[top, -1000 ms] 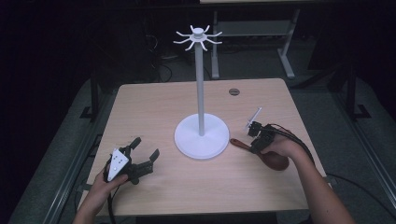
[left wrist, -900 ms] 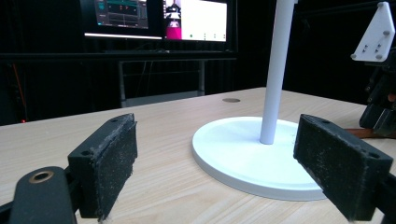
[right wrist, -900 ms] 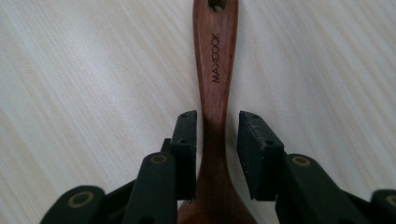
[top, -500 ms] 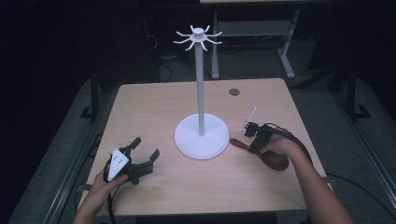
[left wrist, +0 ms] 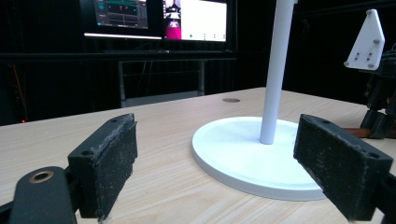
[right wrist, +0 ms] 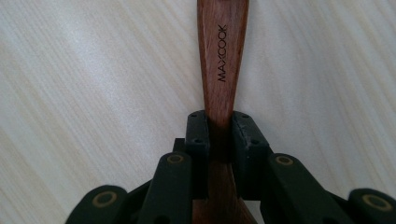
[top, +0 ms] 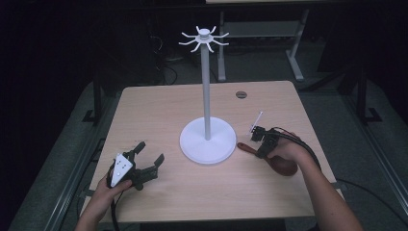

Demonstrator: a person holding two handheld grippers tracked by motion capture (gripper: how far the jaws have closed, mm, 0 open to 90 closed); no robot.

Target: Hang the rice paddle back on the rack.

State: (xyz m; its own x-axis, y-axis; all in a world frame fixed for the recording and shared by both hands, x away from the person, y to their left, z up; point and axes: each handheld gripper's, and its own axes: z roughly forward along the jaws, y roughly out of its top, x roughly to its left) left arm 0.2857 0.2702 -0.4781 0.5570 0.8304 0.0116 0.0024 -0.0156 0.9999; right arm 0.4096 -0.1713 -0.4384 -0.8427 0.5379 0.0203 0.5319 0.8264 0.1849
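Right gripper clamps the spoon handle near the tabletop's right edge; lift level, gently. Left gripper gapes empty.

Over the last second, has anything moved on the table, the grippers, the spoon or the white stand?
Nothing visibly changed. The right gripper stays shut on the wooden spoon lying on the table beside the white stand, and the left gripper stays open near the front left, holding nothing.
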